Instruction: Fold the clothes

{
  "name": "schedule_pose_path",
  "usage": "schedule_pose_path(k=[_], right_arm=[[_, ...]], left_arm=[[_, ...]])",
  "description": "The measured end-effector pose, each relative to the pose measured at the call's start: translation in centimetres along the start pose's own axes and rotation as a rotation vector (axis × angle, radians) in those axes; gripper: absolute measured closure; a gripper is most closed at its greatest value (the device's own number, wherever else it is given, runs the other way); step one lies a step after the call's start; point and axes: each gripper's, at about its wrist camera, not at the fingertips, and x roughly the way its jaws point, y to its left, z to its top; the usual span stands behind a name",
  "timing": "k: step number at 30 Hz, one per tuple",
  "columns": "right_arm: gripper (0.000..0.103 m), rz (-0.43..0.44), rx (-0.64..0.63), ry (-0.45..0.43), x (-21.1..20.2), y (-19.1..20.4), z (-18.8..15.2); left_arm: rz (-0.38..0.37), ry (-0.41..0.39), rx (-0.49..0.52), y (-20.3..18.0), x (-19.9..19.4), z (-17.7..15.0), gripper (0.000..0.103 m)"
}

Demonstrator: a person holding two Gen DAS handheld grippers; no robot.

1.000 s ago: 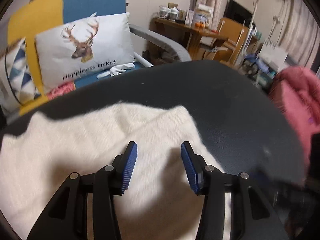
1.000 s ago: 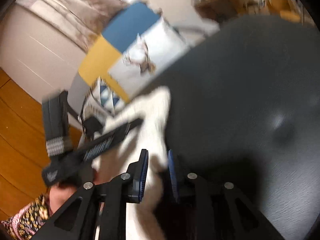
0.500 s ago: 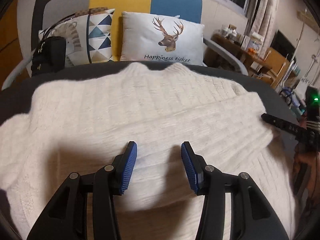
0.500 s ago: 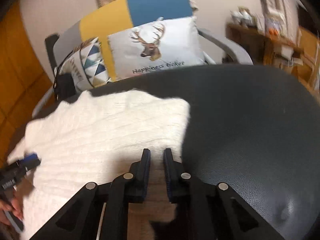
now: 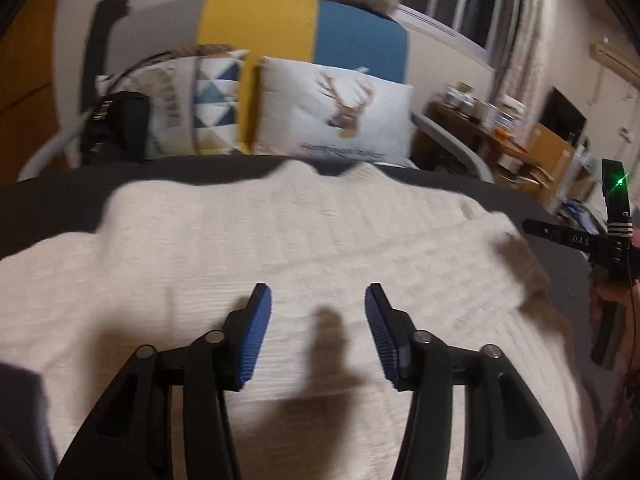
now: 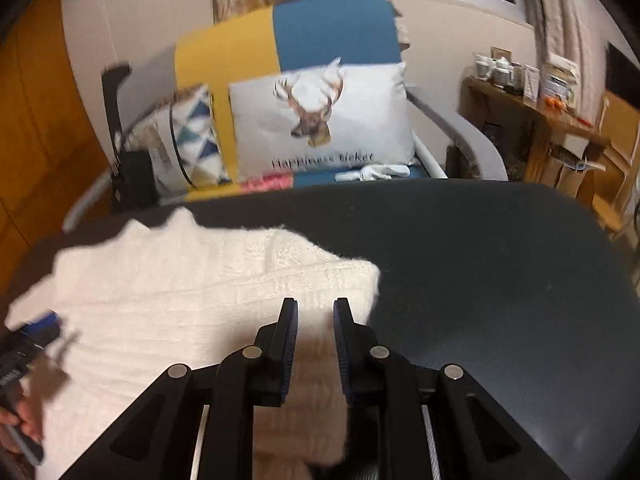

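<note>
A white knit sweater [image 5: 280,248] lies spread flat on the dark table [image 5: 52,208], collar at the far side. My left gripper [image 5: 318,300] hovers over the sweater's middle. Its jaws are opening and nothing is between the blue pads [image 5: 256,332]. In the right wrist view the sweater [image 6: 180,300] fills the left half of the table [image 6: 500,280]. My right gripper [image 6: 316,312] hangs over the sweater's right edge. Its jaws are opening from a narrow gap, with folded knit below the gap and no pad pressing on it.
Behind the table stands a yellow and blue chair [image 6: 288,40] with a deer cushion [image 6: 320,120], a triangle-pattern cushion [image 5: 216,104] and a black bag [image 5: 120,128]. A cluttered wooden desk [image 6: 532,116] stands at the far right. A hand [image 6: 24,424] holds the other tool at the left edge.
The left gripper swung left from the sweater's right part to its middle, and its jaws stand wider. The right gripper rolled upright, let go of the sweater's edge, narrowed, then widened a little.
</note>
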Motion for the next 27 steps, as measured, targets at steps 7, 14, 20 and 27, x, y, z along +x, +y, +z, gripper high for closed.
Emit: schedule_pose_path(k=[7, 14, 20, 27], right_arm=[[0.084, -0.047, 0.034, 0.052, 4.3, -0.6, 0.8], [0.083, -0.144, -0.017, 0.031, 4.5, 0.4, 0.4], [0.076, -0.039, 0.149, -0.024, -0.6, 2.4, 1.2], [0.075, -0.127, 0.048, 0.07, -1.4, 6.7, -2.9]], left_arm=[[-0.078, 0.055, -0.179, 4.8, 0.9, -1.2, 0.046], [-0.148, 0.034, -0.234, 5.8, 1.1, -1.5, 0.046], [-0.15, 0.03, -0.236, 5.8, 1.2, -1.5, 0.046], [-0.154, 0.028, -0.241, 5.9, 1.0, -1.6, 0.046]])
